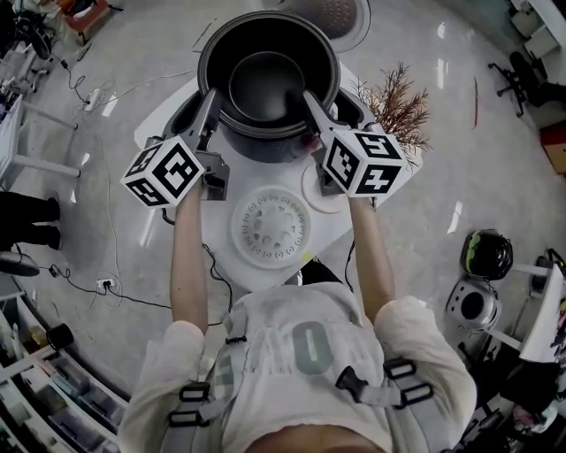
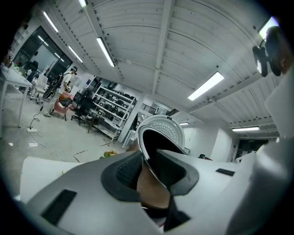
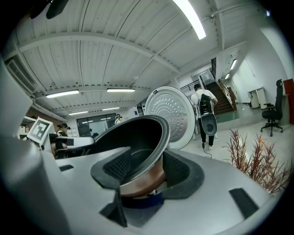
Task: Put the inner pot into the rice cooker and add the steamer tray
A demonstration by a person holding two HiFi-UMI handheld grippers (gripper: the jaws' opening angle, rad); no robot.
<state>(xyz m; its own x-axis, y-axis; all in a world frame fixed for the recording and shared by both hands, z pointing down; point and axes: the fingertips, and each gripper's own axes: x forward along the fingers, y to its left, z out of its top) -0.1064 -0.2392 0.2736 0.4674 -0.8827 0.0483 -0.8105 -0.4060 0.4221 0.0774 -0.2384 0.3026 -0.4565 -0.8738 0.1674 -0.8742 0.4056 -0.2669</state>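
1. The inner pot point(image 1: 265, 80) is dark inside and copper-coloured outside. It is held by its rim directly over the rice cooker point(image 1: 265, 149). Its lower outside wall can be seen in both gripper views.
2. The left gripper point(image 1: 210, 95) is closed on the left side of the rim. In the left gripper view the wall of the inner pot point(image 2: 154, 183) stands between the fingers point(image 2: 121, 172), one pad inside and one pad outside, both pressing on it.
3. The right gripper point(image 1: 309, 97) is closed on the right side of the rim. In the right gripper view one of the fingers point(image 3: 117, 167) lies against the inside of the inner pot point(image 3: 138, 137), and the other lies against the outside.
4. The lid point(image 1: 340, 13) of the rice cooker stands open behind the pot, with its dotted inner face turned to the person.
5. The steamer tray point(image 1: 271, 226), a white round disc with holes, lies flat on the white worktop point(image 1: 159, 124). It is near the person, in front of the rice cooker and apart from both grippers.
6. A dried plant point(image 1: 395, 106) stands at the right of the rice cooker.
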